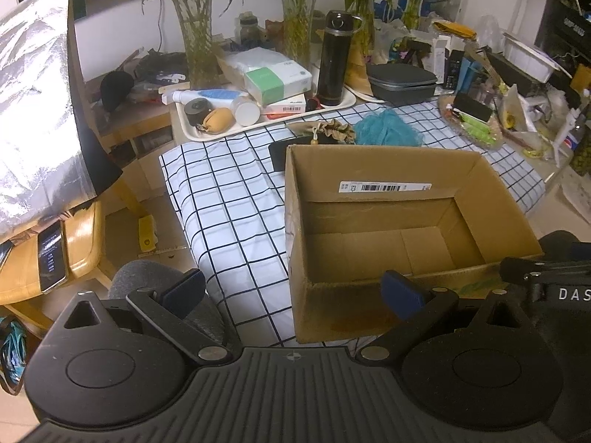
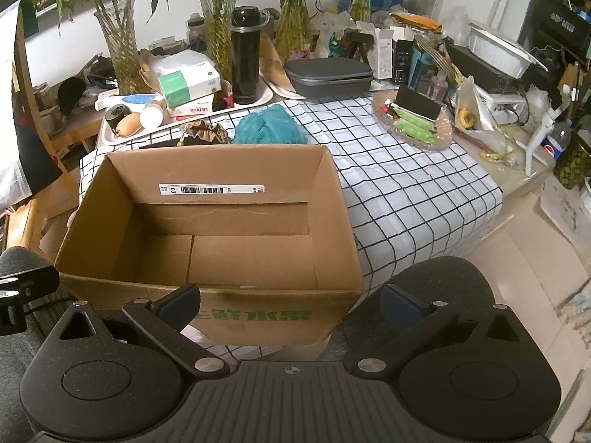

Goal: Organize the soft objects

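Observation:
An empty cardboard box [image 1: 491,199] [image 2: 336,199] stands open on the checked cloth [image 1: 229,199] [image 2: 406,192]. Behind its far wall lie a teal mesh bath pouf [image 1: 386,127] [image 2: 267,125], a tan drawstring pouch [image 1: 327,131] [image 2: 203,133] and a black soft item [image 1: 277,155], mostly hidden by the box. My left gripper [image 1: 293,291] hovers open at the box's near left corner, holding nothing. My right gripper [image 2: 290,304] hangs open in front of the box's near wall, also with nothing in it.
A white tray [image 1: 266,122] [image 2: 110,134] with a black flask [image 1: 334,59] [image 2: 244,55], tissue pack and bottles sits behind. Glass vases with bamboo line the wall. A grey case [image 1: 402,81] [image 2: 328,74] and clutter fill the right. A wooden chair [image 1: 79,243] stands left.

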Demonstrator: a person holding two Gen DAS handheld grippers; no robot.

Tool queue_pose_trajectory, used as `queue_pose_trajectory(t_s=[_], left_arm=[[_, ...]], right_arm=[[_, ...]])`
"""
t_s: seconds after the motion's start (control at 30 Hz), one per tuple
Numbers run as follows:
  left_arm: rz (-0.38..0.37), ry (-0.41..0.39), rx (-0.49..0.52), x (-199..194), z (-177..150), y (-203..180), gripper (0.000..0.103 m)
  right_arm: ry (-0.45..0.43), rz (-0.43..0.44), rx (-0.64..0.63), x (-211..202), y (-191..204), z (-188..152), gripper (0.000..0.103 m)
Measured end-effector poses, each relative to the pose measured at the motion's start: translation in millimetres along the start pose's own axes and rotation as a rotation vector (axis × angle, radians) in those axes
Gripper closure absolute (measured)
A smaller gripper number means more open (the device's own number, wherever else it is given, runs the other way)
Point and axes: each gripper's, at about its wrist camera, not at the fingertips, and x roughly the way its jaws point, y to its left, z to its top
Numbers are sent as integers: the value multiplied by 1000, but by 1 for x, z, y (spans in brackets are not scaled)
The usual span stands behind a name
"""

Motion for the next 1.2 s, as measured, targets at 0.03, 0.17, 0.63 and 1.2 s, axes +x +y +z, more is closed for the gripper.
queue_pose_trajectory(t_s=[0.03, 0.17, 0.63, 1.2], left_arm=[[0, -2, 0, -1, -1, 1, 0], [3, -11, 3, -6, 0, 1, 0], [-24, -74, 42, -15, 12, 3, 0], [8, -109, 98, -9, 42, 5, 0]], right_arm=[[-2, 0, -2, -1, 0, 0, 0], [-9, 0, -18, -4, 3, -1, 0], [-70, -7, -100, -22, -23, 45, 0], [-72, 50, -111, -10, -39, 89, 0]])
